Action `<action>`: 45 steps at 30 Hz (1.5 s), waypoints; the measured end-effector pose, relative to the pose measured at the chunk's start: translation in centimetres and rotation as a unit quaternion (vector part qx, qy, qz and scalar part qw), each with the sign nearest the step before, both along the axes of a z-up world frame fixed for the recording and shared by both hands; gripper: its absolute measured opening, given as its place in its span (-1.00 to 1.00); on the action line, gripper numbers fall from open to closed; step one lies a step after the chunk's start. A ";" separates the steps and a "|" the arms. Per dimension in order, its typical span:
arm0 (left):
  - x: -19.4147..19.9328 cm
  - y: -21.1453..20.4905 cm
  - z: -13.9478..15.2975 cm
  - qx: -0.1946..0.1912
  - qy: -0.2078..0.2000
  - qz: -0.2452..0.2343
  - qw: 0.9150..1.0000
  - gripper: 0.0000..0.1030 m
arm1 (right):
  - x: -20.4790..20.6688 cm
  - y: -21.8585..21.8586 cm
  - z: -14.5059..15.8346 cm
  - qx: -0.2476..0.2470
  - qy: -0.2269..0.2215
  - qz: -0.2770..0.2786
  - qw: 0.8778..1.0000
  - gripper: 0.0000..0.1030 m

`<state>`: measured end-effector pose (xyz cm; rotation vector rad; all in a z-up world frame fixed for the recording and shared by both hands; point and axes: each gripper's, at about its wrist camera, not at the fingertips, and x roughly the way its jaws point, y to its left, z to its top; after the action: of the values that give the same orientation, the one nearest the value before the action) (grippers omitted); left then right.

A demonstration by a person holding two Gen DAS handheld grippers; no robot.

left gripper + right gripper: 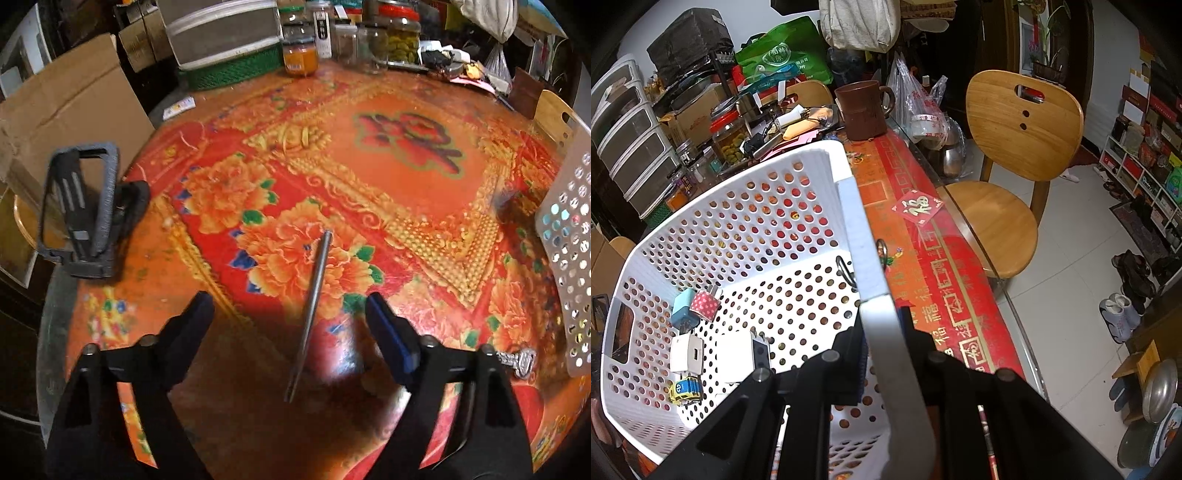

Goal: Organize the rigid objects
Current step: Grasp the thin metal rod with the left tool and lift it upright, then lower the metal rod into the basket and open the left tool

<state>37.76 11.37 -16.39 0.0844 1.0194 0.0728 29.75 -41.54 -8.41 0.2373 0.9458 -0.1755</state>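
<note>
A thin grey metal rod (310, 310) lies on the red flowered tablecloth (406, 177). My left gripper (289, 308) hovers over it, open, one finger on each side of the rod and neither pad touching it. A white perforated basket (738, 229) stands at the table's right side; its wall (569, 258) also shows in the left wrist view. My right gripper (886, 321) is shut on the basket's rim. Inside lie a blue charger (681, 304), a red dotted charger (705, 304), two white chargers (687, 354) and a small yellow and blue toy car (685, 391).
A black frame-like holder (81, 210) sits at the table's left edge, a silver key (517, 362) by the basket. Jars (402, 37), a drawer unit (221, 33) and a brown mug (860, 110) crowd the back. A wooden chair (1015, 147) stands beyond the right edge.
</note>
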 end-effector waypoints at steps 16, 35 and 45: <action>-1.4 -2.4 4.3 0.051 -0.036 0.003 0.998 -0.90 | -0.1 -0.2 0.0 0.001 -0.001 -0.001 1.000 -0.78; -6.5 -8.7 16.2 0.128 -0.174 0.036 0.976 -0.90 | 0.0 0.1 0.1 0.003 -0.002 0.000 1.000 -0.78; -8.0 -18.0 18.7 0.131 -0.188 -0.016 0.973 -0.89 | 0.0 0.1 0.1 0.004 -0.002 0.001 1.000 -0.78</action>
<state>29.80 -6.65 2.34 0.3171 0.6246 0.1862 29.71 -41.49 -8.31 0.2444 0.9425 -0.1701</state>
